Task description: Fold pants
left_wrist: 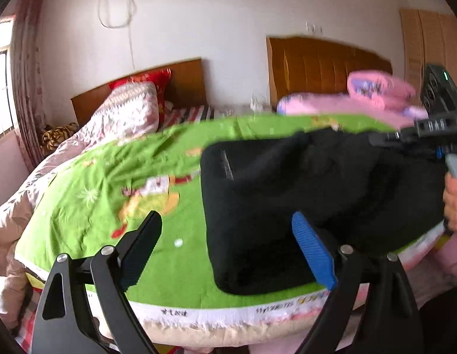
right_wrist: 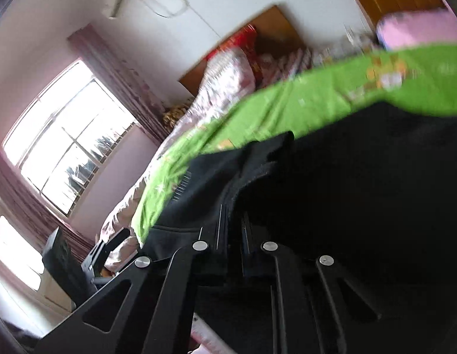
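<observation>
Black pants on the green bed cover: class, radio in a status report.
Left gripper open, empty, at the near edge of the black fabric pants. Right gripper shut on pants. Green cartoon-print bed cover underneath; nothing in the way.

Left wrist view: sits behind the left gripper (left_wrist: pixel 231 250), low over the near edge of the bed, facing along its fingers across the green blanket (left_wrist: pixel 89 206) toward the headboards and far wall; horizon roughly level.
Right wrist view: sits behind the right gripper (right_wrist: pixel 234 236), very close to the black pants (right_wrist: pixel 361 177), which fill its lower right; strongly tilted, facing toward the window (right_wrist: pixel 66 135).
Shared: green blanket, black pants (left_wrist: pixel 317 191), patterned quilt, orange headboard, wall-mounted air conditioner.
Cross-sight: the left view catches the right gripper (left_wrist: pixel 435 135) at its right edge.
</observation>
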Demonstrator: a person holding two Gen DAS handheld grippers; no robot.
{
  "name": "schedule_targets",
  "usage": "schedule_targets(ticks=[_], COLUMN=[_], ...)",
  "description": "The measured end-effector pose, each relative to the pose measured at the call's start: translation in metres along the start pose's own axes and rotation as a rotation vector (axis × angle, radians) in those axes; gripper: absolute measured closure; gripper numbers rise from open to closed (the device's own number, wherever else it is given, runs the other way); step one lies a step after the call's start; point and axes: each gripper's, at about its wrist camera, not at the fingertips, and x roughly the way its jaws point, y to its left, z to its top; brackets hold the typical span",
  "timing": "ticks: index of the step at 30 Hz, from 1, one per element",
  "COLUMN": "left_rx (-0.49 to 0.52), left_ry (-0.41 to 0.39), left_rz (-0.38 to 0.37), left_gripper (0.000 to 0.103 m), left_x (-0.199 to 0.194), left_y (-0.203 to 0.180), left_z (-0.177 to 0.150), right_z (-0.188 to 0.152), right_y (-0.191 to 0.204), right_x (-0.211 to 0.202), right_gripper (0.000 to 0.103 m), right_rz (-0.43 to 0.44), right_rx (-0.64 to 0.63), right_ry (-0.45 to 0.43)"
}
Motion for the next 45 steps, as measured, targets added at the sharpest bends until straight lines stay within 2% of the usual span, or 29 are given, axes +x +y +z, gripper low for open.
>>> schedule_targets(ticks=[3,6,10,12,15,18,21,22,23,25,26,27,29,31,32,34,36,39,43,44,45], left_rx=[-0.067,-0.058,-0.009,-0.008,-0.023,-0.031,0.037,0.054,0.066,0.103,0.126,0.137,0.134,0.122,0.119,0.129,0.144,0.177,0.198,0.193,0.187], left_ry=[-0.041,-0.02,0.141,0.178,0.183,0.194,0.204,0.209,0.213,0.204,0.189,0.173,0.132,0.112,0.113,0.145,0.186,0.23,0.227,0.225,0.229], left_rz=[-0.029,0.021,0.018,-0.027,-0.08,-0.137,-0.141,-0.142,-0.14,-0.125,-0.108,-0.095,-0.087,-0.098,-0.095,-0.098,-0.095,-0.124,-0.121,-0.123,-0.126], left_gripper=[0.009,0.008,0.007,0.007,0.009,0.02,0.02,0.02,0.02,0.02,0.02,0.02,0.019,0.019,0.018,0.018,0.018,0.018,0.018,0.018,0.017], left_x=[-0.01,0.0,0.052,0.064,0.064,0.062,0.057,0.056,0.054,0.051,0.048,0.046,0.043,0.045,0.051,0.066,0.081,0.087,0.085,0.086,0.088], left_y=[0.01,0.011,0.006,0.001,-0.006,-0.006,-0.013,-0.015,-0.015,-0.02,-0.023,-0.025,-0.028,-0.029,-0.033,-0.04,-0.048,-0.063,-0.072,-0.072,-0.072], left_z=[0.013,0.019,0.01,0.003,-0.004,-0.008,-0.011,-0.01,-0.009,-0.004,0.0,0.004,0.018,0.029,0.035,0.038,0.035,0.025,0.014,0.013,0.013], right_z=[-0.009,-0.02,-0.036,-0.038,-0.039,-0.039,-0.039,-0.037,-0.037,-0.032,-0.029,-0.025,-0.022,-0.022,-0.023,-0.025,-0.026,-0.03,-0.038,-0.039,-0.037], right_y=[-0.005,-0.024,-0.051,-0.053,-0.048,-0.049,-0.053,-0.055,-0.056,-0.052,-0.044,-0.036,-0.032,-0.034,-0.034,-0.034,-0.03,-0.018,-0.036,-0.041,-0.044], right_x=[-0.015,-0.004,0.026,0.027,0.026,0.026,0.027,0.027,0.027,0.024,0.023,0.024,0.03,0.035,0.037,0.037,0.03,0.014,0.023,0.023,0.02], right_gripper=[0.091,0.091,0.09,0.089,0.086,0.086,0.085,0.081,0.072,0.02,0.015,0.014,0.018,0.043,0.05,0.084,0.089,0.09,0.088,0.086,0.073], right_rz=[-0.025,-0.036,-0.001,0.001,-0.007,0.011,0.021,0.03,0.059,0.16,0.154,0.111,0.108,0.086,0.071,0.036,0.015,-0.022,-0.059,-0.066,-0.071], right_rx=[0.015,0.066,0.199,0.211,0.189,0.206,0.226,0.237,0.249,0.245,0.219,0.176,0.145,0.151,0.137,0.114,0.095,0.024,0.081,0.091,0.107], right_ry=[-0.013,0.032,0.136,0.141,0.15,0.151,0.157,0.157,0.154,0.129,0.114,0.104,0.117,0.126,0.133,0.129,0.099,0.066,0.133,0.142,0.145])
